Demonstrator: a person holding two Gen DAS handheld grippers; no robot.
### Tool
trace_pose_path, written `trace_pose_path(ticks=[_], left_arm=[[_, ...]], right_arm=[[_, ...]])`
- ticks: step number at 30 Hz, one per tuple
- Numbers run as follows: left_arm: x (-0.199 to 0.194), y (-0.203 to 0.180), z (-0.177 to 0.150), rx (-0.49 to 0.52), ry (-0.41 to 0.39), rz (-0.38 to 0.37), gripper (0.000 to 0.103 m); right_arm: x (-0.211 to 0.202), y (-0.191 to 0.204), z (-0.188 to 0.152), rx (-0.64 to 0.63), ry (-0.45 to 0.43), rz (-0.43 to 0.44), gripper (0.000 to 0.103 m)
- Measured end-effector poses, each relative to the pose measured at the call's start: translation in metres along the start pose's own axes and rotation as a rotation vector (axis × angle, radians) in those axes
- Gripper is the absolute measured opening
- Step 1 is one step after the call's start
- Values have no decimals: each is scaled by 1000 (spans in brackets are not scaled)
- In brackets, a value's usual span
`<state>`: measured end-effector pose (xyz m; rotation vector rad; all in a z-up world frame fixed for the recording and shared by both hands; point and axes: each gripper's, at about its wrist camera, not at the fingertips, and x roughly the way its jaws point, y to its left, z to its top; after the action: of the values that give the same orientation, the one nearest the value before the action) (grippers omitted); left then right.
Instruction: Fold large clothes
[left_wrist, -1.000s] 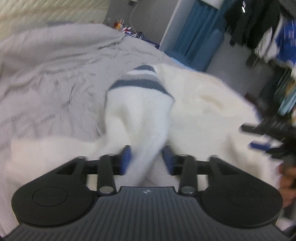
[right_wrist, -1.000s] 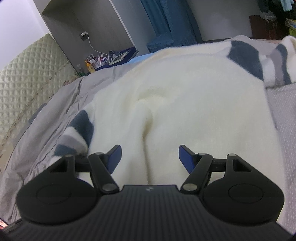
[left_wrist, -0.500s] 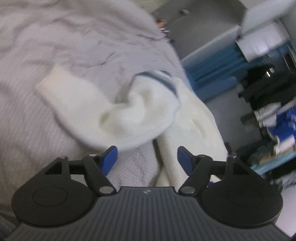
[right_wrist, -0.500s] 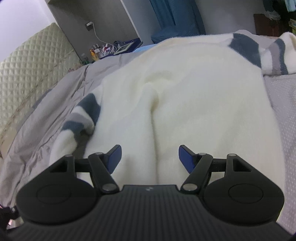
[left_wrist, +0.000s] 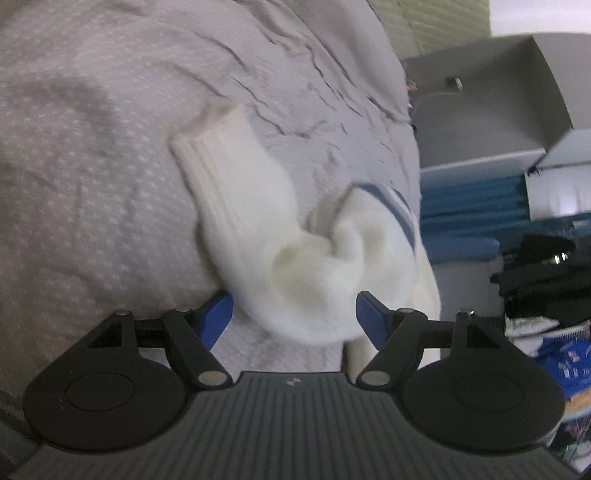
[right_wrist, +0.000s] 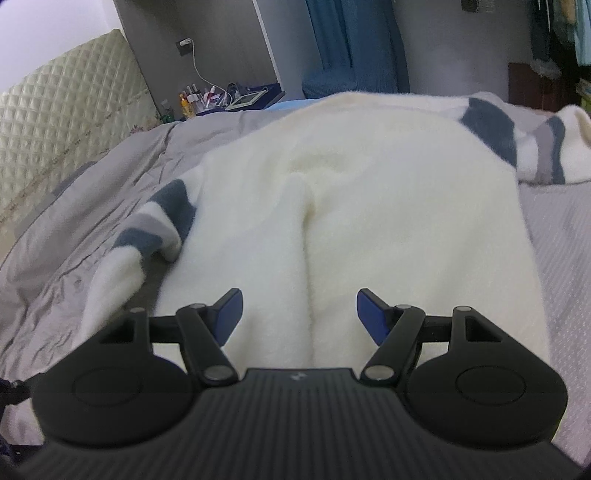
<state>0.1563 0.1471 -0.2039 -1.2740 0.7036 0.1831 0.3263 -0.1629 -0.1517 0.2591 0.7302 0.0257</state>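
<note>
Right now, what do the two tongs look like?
Both look alike. The left tongs and the right tongs each have two flat blue fingertips on thin black jointed bars with silver pins. The bars swing from two round black discs beside a dark ribbed body with a tiny pale mark at its front edge. No cables or sleeves show.
</note>
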Motion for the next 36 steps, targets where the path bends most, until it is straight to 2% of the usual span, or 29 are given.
trace_pose_path(ticks=[6, 12, 15, 17, 19, 20, 25, 27, 28, 30, 36], left_arm=[[-1, 4, 8, -25, -57, 7, 76], [3, 5, 17, -25, -111, 56, 73], [6, 4, 23, -7, -138, 113, 58], [10, 1, 29, 22, -152, 175, 30], [13, -3, 37, 38, -172, 214, 16], [14, -7, 44, 50, -188, 228, 14], [5, -51, 96, 154, -315, 262, 12], [-2, -80, 125, 254, -382, 271, 12], [-6, -98, 140, 322, -425, 281, 12], [-14, -133, 171, 449, -506, 304, 11], [-13, -223, 263, 580, -625, 294, 11]], right_arm=[[-3, 5, 1, -49, -29, -38, 70], [-5, 5, 1, -54, -33, -43, 70], [-6, 5, 1, -55, -36, -40, 70], [-7, 5, 1, -55, -38, -34, 70], [-8, 5, 1, -52, -37, -25, 70], [-8, 5, 1, -51, -37, -20, 70], [0, -4, 3, -31, -20, -20, 71], [5, -9, 5, -3, -14, -11, 92], [7, -12, 5, 9, -14, -8, 94], [11, -12, 6, 28, -9, -13, 95], [33, -9, 14, 62, -16, -1, 95]])
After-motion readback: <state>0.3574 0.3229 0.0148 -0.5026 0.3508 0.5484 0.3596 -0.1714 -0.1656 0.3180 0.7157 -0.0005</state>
